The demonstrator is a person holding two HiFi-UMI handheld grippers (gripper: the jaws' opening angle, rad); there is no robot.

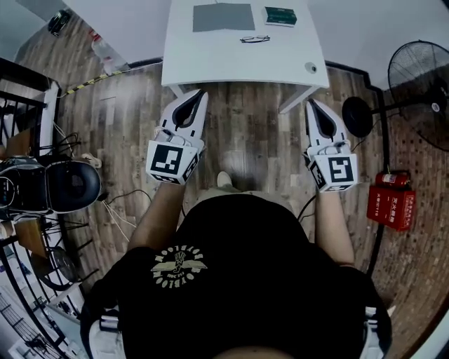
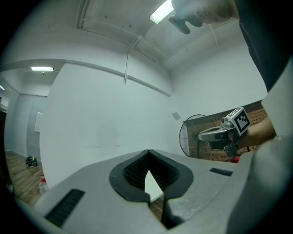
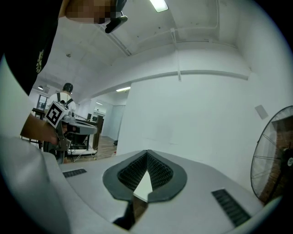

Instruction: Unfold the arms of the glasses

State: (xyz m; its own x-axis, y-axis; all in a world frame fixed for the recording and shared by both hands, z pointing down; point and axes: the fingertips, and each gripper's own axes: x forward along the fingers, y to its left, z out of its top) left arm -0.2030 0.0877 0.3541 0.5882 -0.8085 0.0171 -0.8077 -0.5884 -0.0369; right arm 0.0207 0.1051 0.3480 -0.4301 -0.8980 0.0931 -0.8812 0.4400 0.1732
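Wood floor (image 1: pixel 245 133) fills most of the head view, and a white surface (image 1: pixel 238 63) stands at its top edge. The glasses (image 1: pixel 255 39) lie on that surface, near its middle and towards the back, thin and dark-framed, well apart from both grippers (they are too small here to tell whether the arms are folded). Just behind them to the left lies a grey mat (image 1: pixel 223 17), and to the mat's right a green box (image 1: pixel 280 15). A small round thing (image 1: pixel 311 67) sits near the right front corner. A person in a black shirt (image 1: pixel 231 280) faces the surface with both forearms stretched forward. The left gripper (image 1: pixel 200 93) points at the front edge near the left corner. The right gripper (image 1: pixel 310 104) points the same way near the right corner, and each tip comes close to that edge in this view. The two are held well apart, roughly level with each other, marker cubes towards the person. In each gripper's own view the jaws are together, tips touching. Only the hollow between the ribbed pads is left, with nothing in it and a plain white wall (image 2: pixel 105 114) beyond. At the right of the head view a fan (image 1: pixel 419 91) stands on the floor, with a red case (image 1: pixel 391 202) nearer the person beside a brick wall. A dark chair (image 1: pixel 66 186) stands at the left.
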